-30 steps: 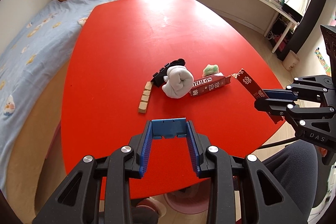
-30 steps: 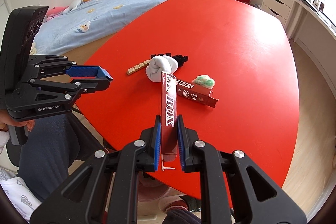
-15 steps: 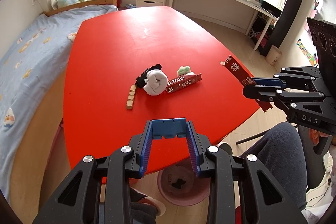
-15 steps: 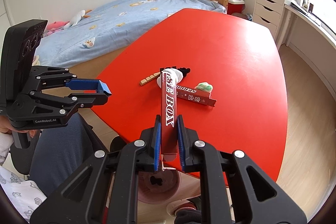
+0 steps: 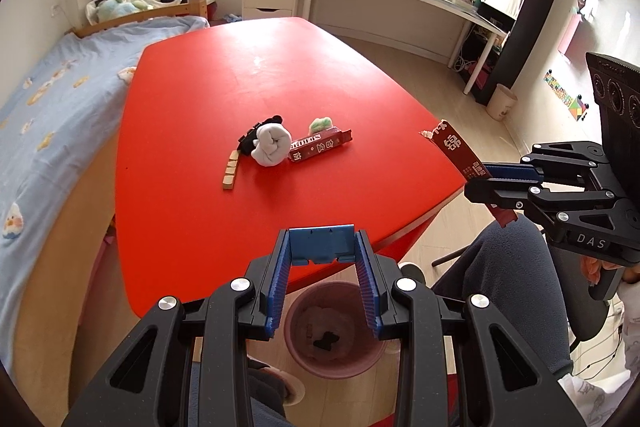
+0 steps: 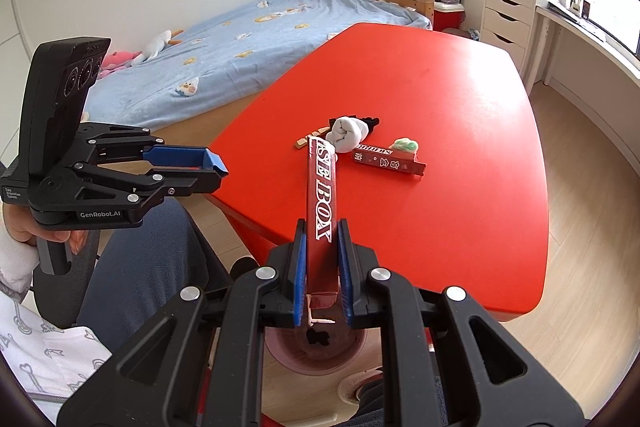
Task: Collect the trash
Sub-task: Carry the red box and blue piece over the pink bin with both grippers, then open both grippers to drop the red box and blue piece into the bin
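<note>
Partly hidden behind my right hand-held gripper (image 6: 322, 255), the pink bin (image 5: 332, 327) sits on the floor below the red surface's (image 5: 248, 75) near edge. That gripper is clenched on a red box strip (image 6: 320, 195) above the bin. My left hand-held gripper (image 5: 322, 275) hangs released, holding nothing.

A long red box strip (image 6: 321, 199) is being gripped between the right gripper (image 6: 322, 271) pads, above a pink bin (image 6: 352, 347); the left gripper (image 6: 208, 171) is being held agape beside the red table (image 6: 460, 107).
</note>
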`<move>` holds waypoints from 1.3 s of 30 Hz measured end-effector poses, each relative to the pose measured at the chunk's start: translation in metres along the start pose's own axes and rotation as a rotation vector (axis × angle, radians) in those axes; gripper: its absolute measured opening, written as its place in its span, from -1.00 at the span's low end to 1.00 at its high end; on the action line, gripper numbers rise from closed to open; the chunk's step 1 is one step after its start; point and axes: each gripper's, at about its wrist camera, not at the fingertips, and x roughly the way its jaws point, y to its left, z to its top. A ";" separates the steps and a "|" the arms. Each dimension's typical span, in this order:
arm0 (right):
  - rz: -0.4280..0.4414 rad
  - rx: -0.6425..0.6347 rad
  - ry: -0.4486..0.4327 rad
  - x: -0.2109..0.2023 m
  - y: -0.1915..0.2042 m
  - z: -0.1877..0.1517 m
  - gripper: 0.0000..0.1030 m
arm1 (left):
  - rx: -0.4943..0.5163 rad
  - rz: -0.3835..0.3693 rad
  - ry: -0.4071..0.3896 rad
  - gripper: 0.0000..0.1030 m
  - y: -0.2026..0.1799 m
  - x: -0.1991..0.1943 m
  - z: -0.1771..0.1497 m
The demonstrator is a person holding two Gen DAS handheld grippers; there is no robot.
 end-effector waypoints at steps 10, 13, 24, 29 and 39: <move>0.009 0.012 0.017 -0.007 0.013 -0.023 -0.73 | 0.008 -0.034 0.012 -0.38 -0.010 -0.007 -0.016; 0.026 0.014 0.030 -0.005 0.018 -0.030 -0.73 | 0.012 -0.040 0.023 -0.38 -0.012 -0.008 -0.022; 0.039 0.028 0.055 0.001 0.019 -0.041 -0.73 | 0.011 -0.072 0.050 -0.38 -0.019 -0.007 -0.032; 0.043 0.029 0.053 0.002 0.019 -0.039 -0.73 | 0.012 -0.080 0.051 -0.38 -0.021 -0.005 -0.031; 0.028 0.024 0.072 0.007 0.015 -0.043 0.27 | 0.002 -0.073 0.034 0.73 -0.019 -0.005 -0.031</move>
